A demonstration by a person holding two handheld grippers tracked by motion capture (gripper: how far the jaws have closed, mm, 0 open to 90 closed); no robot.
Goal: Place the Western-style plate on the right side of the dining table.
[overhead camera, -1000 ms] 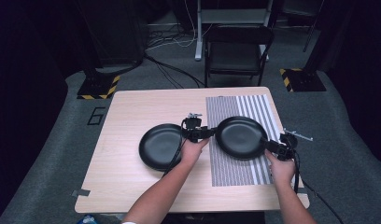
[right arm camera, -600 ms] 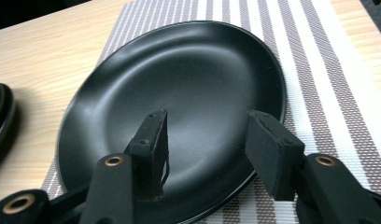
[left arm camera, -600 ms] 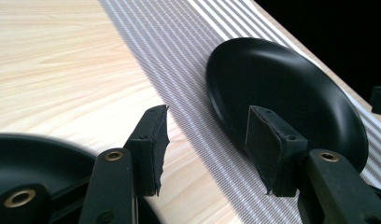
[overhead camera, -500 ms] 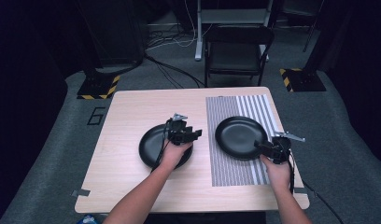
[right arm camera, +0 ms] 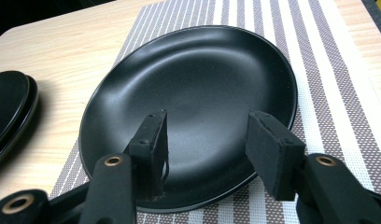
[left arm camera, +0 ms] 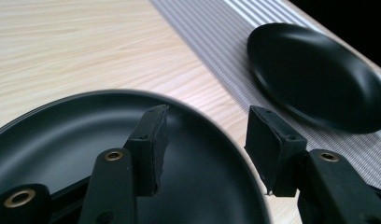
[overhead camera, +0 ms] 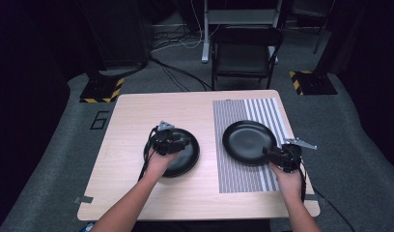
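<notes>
Left forearm (overhead camera: 130,203): mine, bare, coming in from the bottom edge of the high view and slanting up and to the right.
Left hand (overhead camera: 159,162): wrapped around the back of my tool, knuckles up.
Left gripper (overhead camera: 178,143): pointing to the right across the table, held low, grey plate on top.
Left jaws: standing apart with a clear gap between the two black pads (left arm camera: 153,140), nothing between them.
Right forearm (overhead camera: 301,212): mine, bare, rising nearly straight from the bottom edge.
Right hand (overhead camera: 288,176): closed around the handle.
Right gripper (overhead camera: 268,151): aimed up and left, held low.
Right jaws: spread, pads (right arm camera: 272,149) apart, nothing clamped.
</notes>
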